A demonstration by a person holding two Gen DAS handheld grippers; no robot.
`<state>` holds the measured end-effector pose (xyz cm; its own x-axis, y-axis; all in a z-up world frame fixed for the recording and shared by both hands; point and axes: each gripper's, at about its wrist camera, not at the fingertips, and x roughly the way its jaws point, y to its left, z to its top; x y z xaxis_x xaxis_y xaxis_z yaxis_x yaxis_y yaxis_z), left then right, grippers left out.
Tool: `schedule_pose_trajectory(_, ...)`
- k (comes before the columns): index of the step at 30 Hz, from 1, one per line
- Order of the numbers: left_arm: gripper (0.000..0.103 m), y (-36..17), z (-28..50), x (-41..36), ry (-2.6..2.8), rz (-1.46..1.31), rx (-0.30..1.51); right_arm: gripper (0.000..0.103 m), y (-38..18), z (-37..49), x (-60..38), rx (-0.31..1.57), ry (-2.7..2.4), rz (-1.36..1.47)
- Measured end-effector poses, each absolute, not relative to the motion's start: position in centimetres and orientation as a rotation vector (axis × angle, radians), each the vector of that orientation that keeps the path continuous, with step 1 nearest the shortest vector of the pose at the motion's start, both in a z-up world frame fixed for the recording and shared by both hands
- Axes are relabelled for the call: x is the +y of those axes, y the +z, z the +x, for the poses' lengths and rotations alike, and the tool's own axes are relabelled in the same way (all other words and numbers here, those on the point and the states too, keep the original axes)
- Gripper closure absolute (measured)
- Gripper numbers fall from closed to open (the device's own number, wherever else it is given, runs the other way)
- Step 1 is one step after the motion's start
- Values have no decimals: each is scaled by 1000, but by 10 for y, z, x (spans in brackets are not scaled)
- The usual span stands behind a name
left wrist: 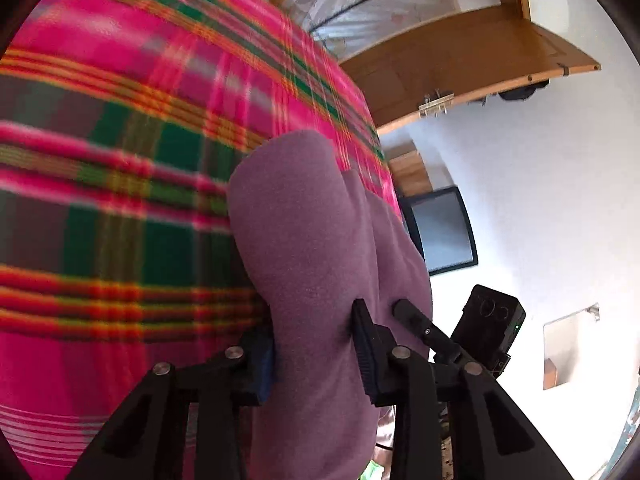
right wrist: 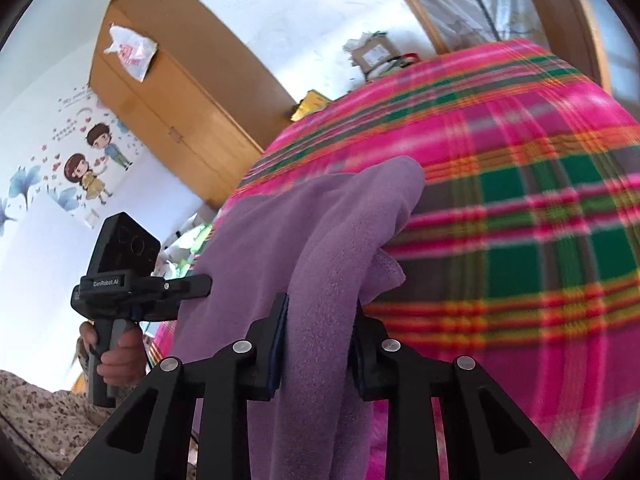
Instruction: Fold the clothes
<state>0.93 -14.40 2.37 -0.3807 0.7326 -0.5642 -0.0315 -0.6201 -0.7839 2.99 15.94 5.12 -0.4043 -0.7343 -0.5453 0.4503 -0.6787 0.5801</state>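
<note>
White walls, a wooden wardrobe [right wrist: 168, 92] and a wall sticker of two cartoon children [right wrist: 90, 160] are noted behind the work area. Most of both views is taken up by a bed covered in a pink, green and orange plaid blanket [left wrist: 120, 160], somewhat blurred.

A purple fleece garment [left wrist: 304, 240] is found bunched and lifted off the blanket, held at two places. The left gripper [left wrist: 314, 356] is seen clamped on a thick fold of it, with cloth pinched between the pads and rising ahead of the fingers [left wrist: 366, 352]. The right gripper [right wrist: 320, 352] is likewise closed on a gathered ridge of the same fleece, which drapes forward over the blanket. In the right wrist view the left gripper's body is seen just beside the cloth, carried by a hand [right wrist: 116, 356] with a floral sleeve [right wrist: 36, 412] below it.

The step in hand is judged to be the lifting of the garment for spreading or a first fold. Both holds appear to be on bunched material, not on a clean edge or corner, so it cannot be told which part is held. For a good result, the two grips should be drawn apart until the fabric hangs flat, kept level with each other, and lowered onto the blanket without slack. A slip of thick fleece from the pads is considered the main risk.
</note>
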Motion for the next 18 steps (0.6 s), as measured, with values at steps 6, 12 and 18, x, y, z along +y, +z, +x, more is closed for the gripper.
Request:
schedule_pose_trajectory(6, 69, 38, 0, -193, 2166, -1332, -976, 76, 54, -2, 107, -425, -2026, 1058)
schedule_pose_trajectory(12, 69, 48, -14, -246, 2294, -1323, -1007, 76, 52, -29, 50, -384, -1958, 1072)
schedule_pose_trajectory(18, 69, 51, -25, -288, 2405, -1317, -1007, 76, 51, -51, -2, -355, -1907, 1066)
